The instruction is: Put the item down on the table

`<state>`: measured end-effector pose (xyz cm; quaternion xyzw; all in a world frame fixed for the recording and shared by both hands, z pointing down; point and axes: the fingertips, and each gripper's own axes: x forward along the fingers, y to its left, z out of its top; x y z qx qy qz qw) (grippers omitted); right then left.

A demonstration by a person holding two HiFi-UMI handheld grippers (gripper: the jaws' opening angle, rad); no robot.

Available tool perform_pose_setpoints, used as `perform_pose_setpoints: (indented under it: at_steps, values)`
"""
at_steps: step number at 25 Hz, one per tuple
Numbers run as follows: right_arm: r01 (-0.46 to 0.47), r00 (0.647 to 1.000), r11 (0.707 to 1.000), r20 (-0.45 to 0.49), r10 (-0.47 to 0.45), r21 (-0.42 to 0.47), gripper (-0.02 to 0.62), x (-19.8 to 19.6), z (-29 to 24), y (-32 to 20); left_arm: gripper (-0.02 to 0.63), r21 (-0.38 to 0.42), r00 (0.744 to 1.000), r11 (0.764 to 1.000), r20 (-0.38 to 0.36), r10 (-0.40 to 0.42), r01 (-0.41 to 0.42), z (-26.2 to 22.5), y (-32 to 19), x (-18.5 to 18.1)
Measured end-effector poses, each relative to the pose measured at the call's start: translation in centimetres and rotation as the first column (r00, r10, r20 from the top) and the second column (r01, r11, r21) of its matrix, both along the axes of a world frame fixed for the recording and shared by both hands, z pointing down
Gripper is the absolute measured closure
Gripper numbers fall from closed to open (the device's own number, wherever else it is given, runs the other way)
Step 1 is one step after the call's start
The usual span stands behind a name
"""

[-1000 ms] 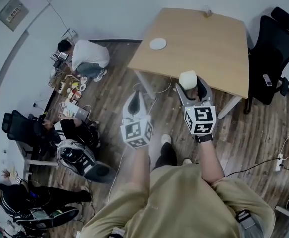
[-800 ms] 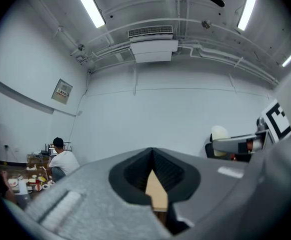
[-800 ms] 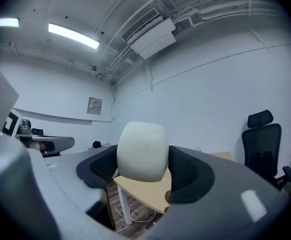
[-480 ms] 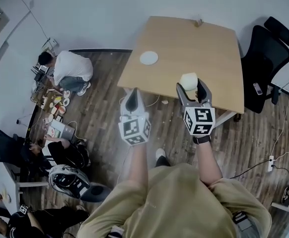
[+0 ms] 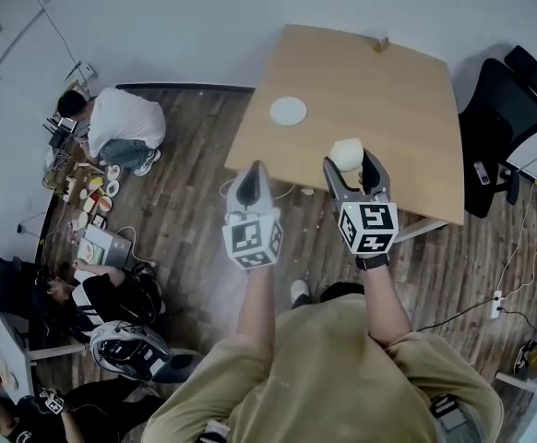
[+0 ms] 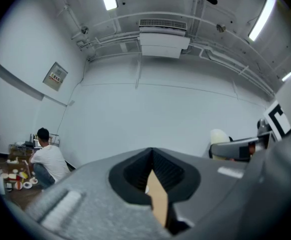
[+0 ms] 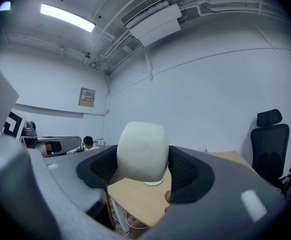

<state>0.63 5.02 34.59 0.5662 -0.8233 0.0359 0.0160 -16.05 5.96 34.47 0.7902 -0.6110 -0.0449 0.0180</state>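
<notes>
Item (image 7: 141,151), cream-white and rounded, sits clenched between the dark pads of the right tongs (image 7: 143,169), carried level in the air above the near edge of the table (image 5: 388,90). Beside it, the left tongs (image 5: 250,175) grasp nothing. Their jaws appear pressed together at the tips, though a sliver of tan table shows through the notch behind them. On the light wooden table a white round disc (image 5: 289,111) lies near the left edge, well apart from the item. A small object (image 5: 382,44), too small to tell, stands at the far edge. A black office chair (image 5: 504,113) stands at the table's right side. On the plank floor (image 5: 195,201) to the left, a person in a white top (image 5: 121,120) crouches by the wall among scattered small things.
</notes>
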Motion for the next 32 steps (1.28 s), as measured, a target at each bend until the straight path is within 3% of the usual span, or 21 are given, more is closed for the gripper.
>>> perform_pose_setpoints:
  at_steps: [10,20,26,32]
  values:
    - [0.004,1.0,1.0,-0.008,-0.004,-0.029,0.279,-0.8,1.7,-6.1,0.604,-0.044,1.0,0.999,-0.023,0.006,-0.007,2.1,-5.6,-0.9]
    - [0.134,0.988,0.99,0.079,-0.13,-0.036,0.279,-2.5,1.7,-16.8,0.604,-0.032,0.999,0.999,0.02,-0.037,0.038,0.6,-15.6,0.1]
    - [0.161,0.98,0.987,0.122,-0.158,-0.015,0.279,-0.5,0.1,-25.2,0.604,-0.031,0.999,0.999,0.032,-0.032,0.033,-0.6,-23.5,3.1]
    - [0.16,0.979,0.984,0.141,-0.149,-0.073,0.279,3.1,2.7,-30.4,0.604,-0.089,0.998,0.996,0.05,-0.027,0.032,1.8,-28.1,6.3]
